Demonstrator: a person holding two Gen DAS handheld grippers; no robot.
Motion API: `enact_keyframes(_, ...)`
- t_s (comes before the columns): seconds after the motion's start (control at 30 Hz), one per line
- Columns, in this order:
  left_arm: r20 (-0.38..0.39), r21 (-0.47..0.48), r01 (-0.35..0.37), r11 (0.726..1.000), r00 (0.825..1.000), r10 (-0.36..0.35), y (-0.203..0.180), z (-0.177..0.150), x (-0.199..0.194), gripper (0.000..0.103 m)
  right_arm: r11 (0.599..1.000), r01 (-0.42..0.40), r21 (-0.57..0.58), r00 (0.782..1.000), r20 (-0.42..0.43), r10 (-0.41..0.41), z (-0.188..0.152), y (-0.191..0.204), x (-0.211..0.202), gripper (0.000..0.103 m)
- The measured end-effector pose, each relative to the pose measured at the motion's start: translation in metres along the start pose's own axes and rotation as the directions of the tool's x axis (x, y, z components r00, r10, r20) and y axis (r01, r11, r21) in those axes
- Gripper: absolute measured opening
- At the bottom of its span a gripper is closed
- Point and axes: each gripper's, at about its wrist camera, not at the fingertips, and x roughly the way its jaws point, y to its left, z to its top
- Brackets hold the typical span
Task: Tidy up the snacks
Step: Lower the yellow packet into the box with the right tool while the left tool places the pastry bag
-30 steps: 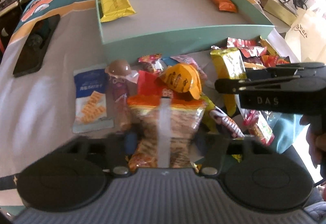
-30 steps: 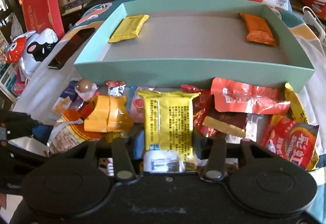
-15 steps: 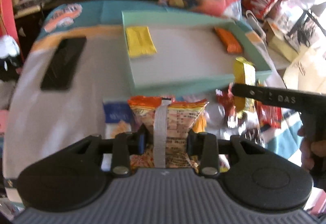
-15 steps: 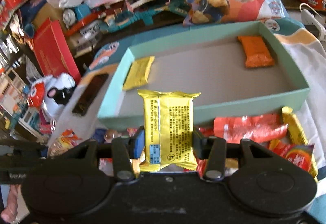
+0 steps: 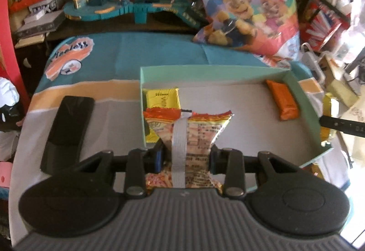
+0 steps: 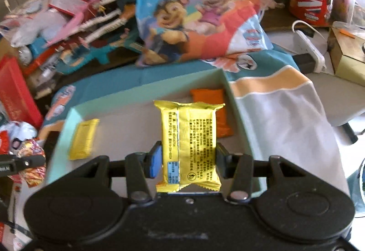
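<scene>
Your left gripper (image 5: 186, 157) is clamped on an orange snack bag (image 5: 189, 136), pinched across its middle so the film puckers into a waist between the pads; the bag hangs over the near left part of the teal box (image 5: 303, 100), just in front of a small yellow packet (image 5: 162, 96) lying in that corner. Your right gripper (image 6: 189, 160) is closed on a yellow wrapped bar (image 6: 189, 136), held by its long edges near the lower end, above the right side of the same box, with an orange packet (image 6: 222, 123) partly hidden behind it. Both snacks look light. The bag is soft and air-filled, its contents probably brittle, so a firm squeeze may crush them; the crimped top seam would be a safer hold. The bar looks stiffer, but its glossy foil may slip, so keep the pads square on the edges. Beyond the box, a black phone (image 5: 66, 130) lies on the cloth-covered surface (image 5: 114, 127), with toys piled at the back.
</scene>
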Motion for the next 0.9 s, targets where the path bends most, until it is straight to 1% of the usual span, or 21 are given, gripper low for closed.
enact_keyframes(0.13,-0.042,0.01,-0.026,1.0,0.999,0.026,-0.003,0.003,0.028,0.035,1.0,0.025,-0.003,0.999,-0.043,-0.025,-0.001,-0.009,0.027,0.046)
enact_keyframes(0.27,-0.073,0.019,-0.047,0.999,0.996,0.049,-0.001,-0.001,0.046,0.036,0.999,0.037,0.009,0.996,-0.081,-0.036,-0.005,-0.018,0.043,0.047)
enact_keyframes(0.3,-0.073,0.025,-0.051,0.998,0.996,0.053,-0.002,-0.003,0.047,0.041,0.999,0.038,0.01,0.995,-0.089,-0.037,-0.007,-0.019,0.048,0.05)
enact_keyframes(0.33,-0.07,0.032,-0.058,0.998,0.996,0.06,-0.003,-0.003,0.047,0.061,0.999,0.033,0.013,0.995,-0.093,-0.032,-0.008,-0.021,0.051,0.051)
enact_keyframes(0.37,-0.064,0.037,-0.068,0.997,0.995,0.071,-0.005,-0.004,0.047,0.075,0.999,0.027,0.021,0.995,-0.094,-0.025,-0.008,-0.023,0.052,0.066)
enact_keyframes(0.4,-0.048,0.037,-0.08,0.996,0.995,0.082,-0.007,-0.004,0.044,0.101,0.999,0.016,0.036,0.996,-0.093,-0.013,-0.008,-0.024,0.052,0.079)
enact_keyframes(0.47,0.014,0.044,-0.088,0.995,0.996,0.087,-0.011,-0.006,0.032,0.103,0.998,-0.022,0.061,0.998,-0.065,0.026,-0.01,-0.025,0.047,0.087)
enact_keyframes(0.5,0.021,0.047,-0.086,0.995,0.996,0.085,-0.013,-0.005,0.029,0.103,0.998,-0.022,0.058,0.998,-0.049,0.025,-0.01,-0.023,0.043,0.092)
enact_keyframes(0.57,0.026,0.043,-0.092,0.995,0.996,0.091,-0.015,-0.004,0.024,0.103,0.998,-0.027,0.059,0.999,-0.026,0.028,-0.011,-0.022,0.035,0.098)
enact_keyframes(0.77,0.023,0.036,-0.087,0.996,0.996,0.086,-0.017,-0.011,0.007,0.103,0.997,-0.04,0.06,0.999,0.02,0.039,-0.017,-0.018,0.004,0.103)
enact_keyframes(0.9,0.027,0.049,-0.079,0.996,0.997,0.077,-0.02,-0.021,-0.006,0.103,0.996,-0.043,0.078,0.999,0.033,0.041,-0.026,-0.021,-0.017,0.103)
